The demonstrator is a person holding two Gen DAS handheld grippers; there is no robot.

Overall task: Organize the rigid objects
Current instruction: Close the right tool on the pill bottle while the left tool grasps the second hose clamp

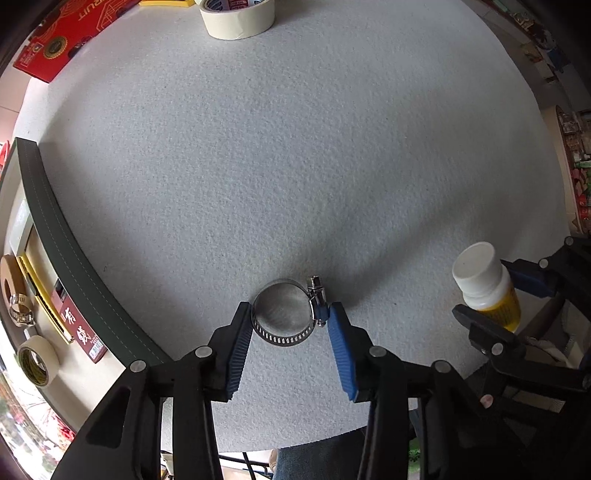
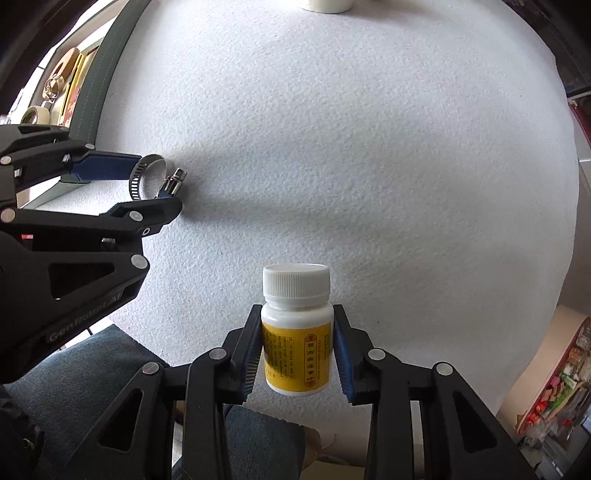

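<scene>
Your right claw point(image 2: 297, 354) clamps the capped bottle point(image 2: 295, 332) by its yellow label; its contents don't show. Your left claw point(image 1: 290, 326) pinches the clamp point(image 1: 286, 314). Ahead of it sits a tape roll point(image 1: 238, 18).

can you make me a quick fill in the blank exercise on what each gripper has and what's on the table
1. The left gripper is shut on a metal ____.
2. The right gripper is shut on a bottle with a ____ cap.
3. The label on the bottle is ____.
4. At the far edge of the grey table sits a roll of ____.

Missing words: hose clamp; white; yellow; tape
</scene>
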